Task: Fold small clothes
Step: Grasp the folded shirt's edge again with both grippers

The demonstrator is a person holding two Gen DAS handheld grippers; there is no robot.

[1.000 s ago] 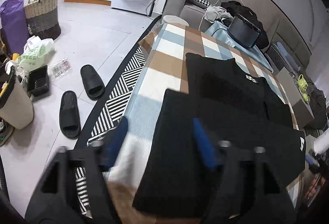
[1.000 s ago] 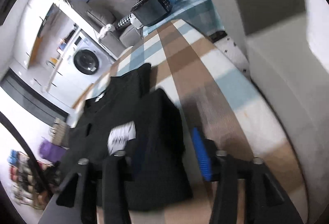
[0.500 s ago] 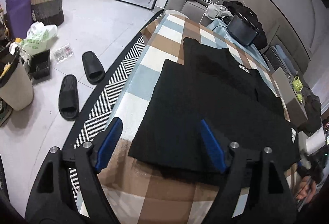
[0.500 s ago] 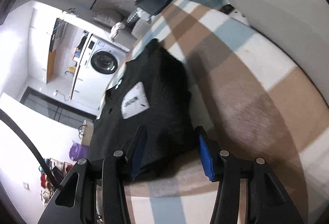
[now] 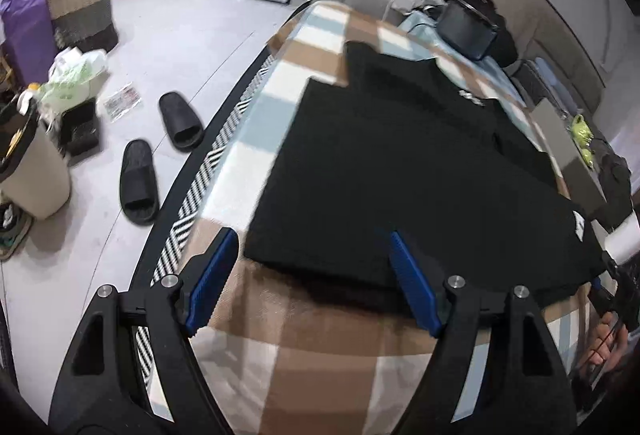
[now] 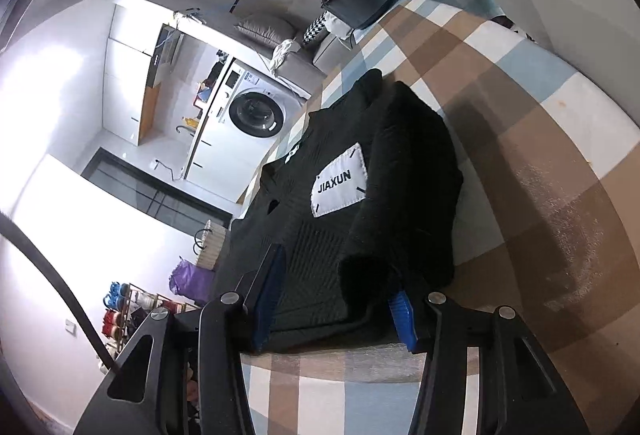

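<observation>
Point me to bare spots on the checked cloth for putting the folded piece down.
Bare checks lie right of the black garment, out to the checked cloth edge, and between its near hem and the left gripper. The far end by the monitor is crowded.

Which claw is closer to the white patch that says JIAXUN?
Right. The right claw sits at the black garment's edge just below the JIAXUN patch. The left claw is at the garment's other end, with the patch out of its view.

The garment (image 5: 400,163) is black with a white patch (image 6: 339,180) lettered in black. The counter's cloth (image 5: 328,367) is checked brown, pale blue and white. At 9 o'clock, black slippers (image 5: 138,181); the rug (image 5: 200,191) is black-and-white zigzag. Both grippers have blue pads (image 5: 210,283).
</observation>
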